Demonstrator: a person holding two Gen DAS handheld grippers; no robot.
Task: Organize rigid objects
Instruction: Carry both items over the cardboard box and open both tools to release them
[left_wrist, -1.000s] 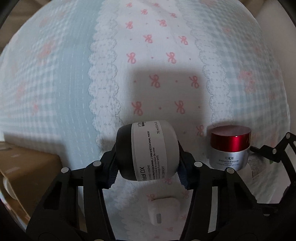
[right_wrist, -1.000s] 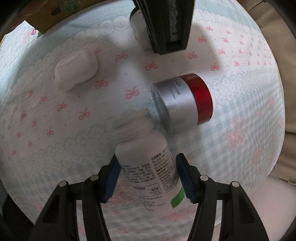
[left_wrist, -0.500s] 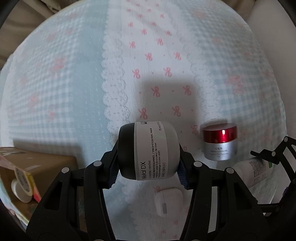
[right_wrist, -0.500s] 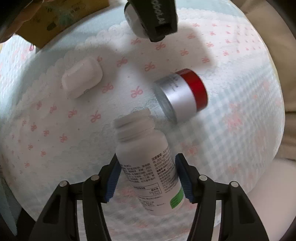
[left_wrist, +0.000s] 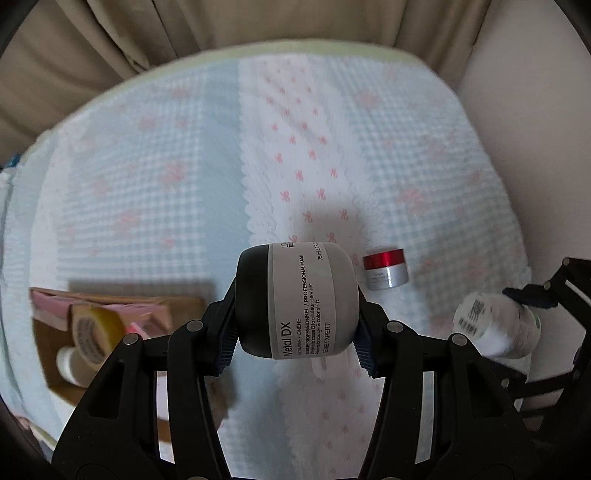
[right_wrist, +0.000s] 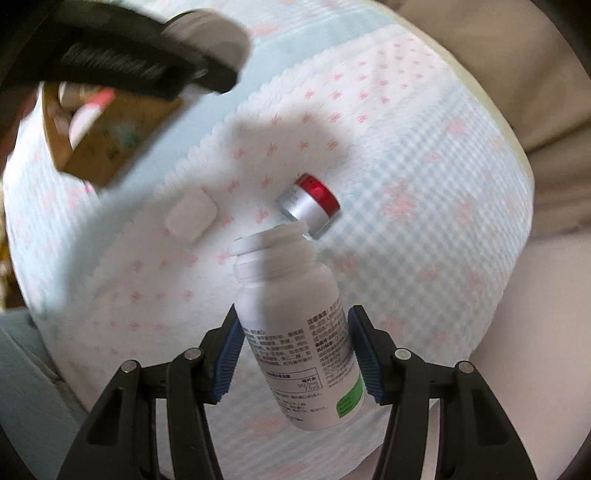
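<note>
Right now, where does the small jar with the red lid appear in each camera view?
Left wrist view: the red-lidded jar stands right of centre, just right of the grey jar held in the left claw.
Right wrist view: it sits near the centre, above the white bottle.
Shared landmark: the cardboard box.

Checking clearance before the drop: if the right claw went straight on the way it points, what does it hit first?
Likely the red-lidded jar. The right claw is shut on the white bottle, whose cap end points toward that jar on the patterned cloth. Depth is unclear, so it may meet cloth just short of it.
</note>
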